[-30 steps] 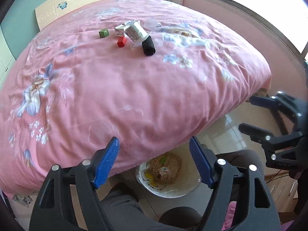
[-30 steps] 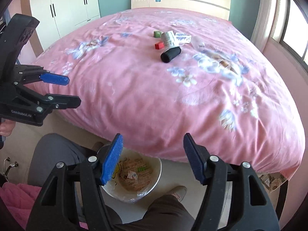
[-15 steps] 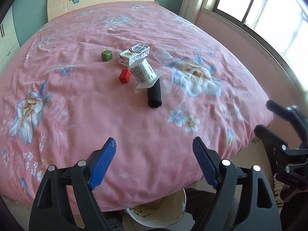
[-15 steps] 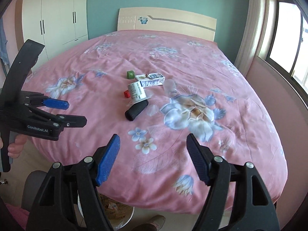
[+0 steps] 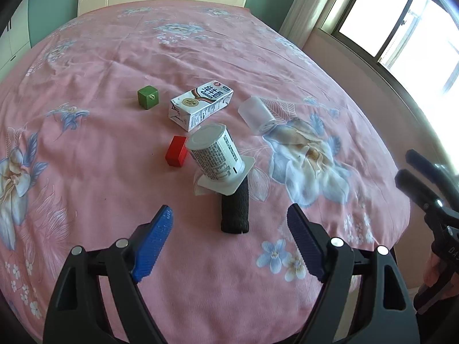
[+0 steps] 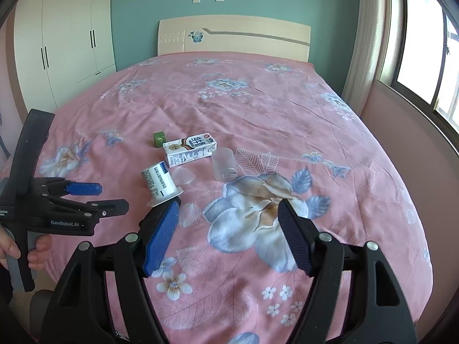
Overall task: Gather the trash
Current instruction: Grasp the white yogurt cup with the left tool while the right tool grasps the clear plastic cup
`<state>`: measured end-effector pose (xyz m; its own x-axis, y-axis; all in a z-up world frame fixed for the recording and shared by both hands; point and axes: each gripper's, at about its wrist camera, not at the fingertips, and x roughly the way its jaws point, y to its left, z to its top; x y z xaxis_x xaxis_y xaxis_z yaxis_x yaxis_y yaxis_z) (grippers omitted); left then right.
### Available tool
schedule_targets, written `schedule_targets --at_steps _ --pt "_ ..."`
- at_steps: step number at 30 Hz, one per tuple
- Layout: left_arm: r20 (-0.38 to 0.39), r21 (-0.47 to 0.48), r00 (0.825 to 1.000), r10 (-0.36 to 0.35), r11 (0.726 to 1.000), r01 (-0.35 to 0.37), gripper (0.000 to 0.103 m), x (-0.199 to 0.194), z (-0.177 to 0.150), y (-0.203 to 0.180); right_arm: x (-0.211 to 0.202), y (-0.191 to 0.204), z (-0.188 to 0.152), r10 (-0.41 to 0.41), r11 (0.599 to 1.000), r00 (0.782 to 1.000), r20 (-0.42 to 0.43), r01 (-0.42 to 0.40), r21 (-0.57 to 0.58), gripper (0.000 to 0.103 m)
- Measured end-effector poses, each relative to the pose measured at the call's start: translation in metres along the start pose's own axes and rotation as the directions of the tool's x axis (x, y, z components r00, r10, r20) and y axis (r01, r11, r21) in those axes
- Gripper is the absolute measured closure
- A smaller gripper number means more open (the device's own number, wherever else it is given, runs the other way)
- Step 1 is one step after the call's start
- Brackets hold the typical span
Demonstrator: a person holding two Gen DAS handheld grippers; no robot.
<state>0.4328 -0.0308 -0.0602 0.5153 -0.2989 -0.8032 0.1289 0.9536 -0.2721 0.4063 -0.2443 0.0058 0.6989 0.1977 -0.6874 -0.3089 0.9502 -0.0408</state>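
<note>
A pink floral bedspread (image 5: 86, 149) covers a bed under teal walls, its cream headboard (image 6: 235, 35) at the far edge. Mid-bed, well in from every edge, lies the trash: a milk carton (image 5: 200, 103), an overturned yogurt cup (image 5: 216, 157) leaning on a black roll (image 5: 235, 210), a clear plastic cup (image 5: 256, 111), a green cube (image 5: 148, 97) and a red block (image 5: 176, 151). The left gripper (image 5: 229, 223) hovers near the foot edge, jaws wide and empty, having just opened a little. The right gripper (image 6: 228, 215) likewise gapes empty.
</note>
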Motion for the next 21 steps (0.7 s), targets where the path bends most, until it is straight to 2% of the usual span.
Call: schedule_targets --at_steps 7,14,21 --pt "0.027 -0.053 0.999 -0.038 0.998 0.04 0.019 0.038 0.019 0.013 0.064 -0.012 0.015 -0.014 1.0 0.999 -0.036 0.015 0.016 0.032" --pt "0.023 -0.098 0.998 -0.055 0.994 0.057 0.019 0.072 0.033 0.022 0.141 -0.019 0.034 -0.008 0.999 0.994 -0.104 0.013 0.048 0.032" --pt "0.037 -0.097 0.998 -0.052 0.994 0.055 0.019 0.094 0.043 0.024 0.213 -0.011 0.057 -0.008 1.0 0.985 -0.173 0.007 -0.006 0.032"
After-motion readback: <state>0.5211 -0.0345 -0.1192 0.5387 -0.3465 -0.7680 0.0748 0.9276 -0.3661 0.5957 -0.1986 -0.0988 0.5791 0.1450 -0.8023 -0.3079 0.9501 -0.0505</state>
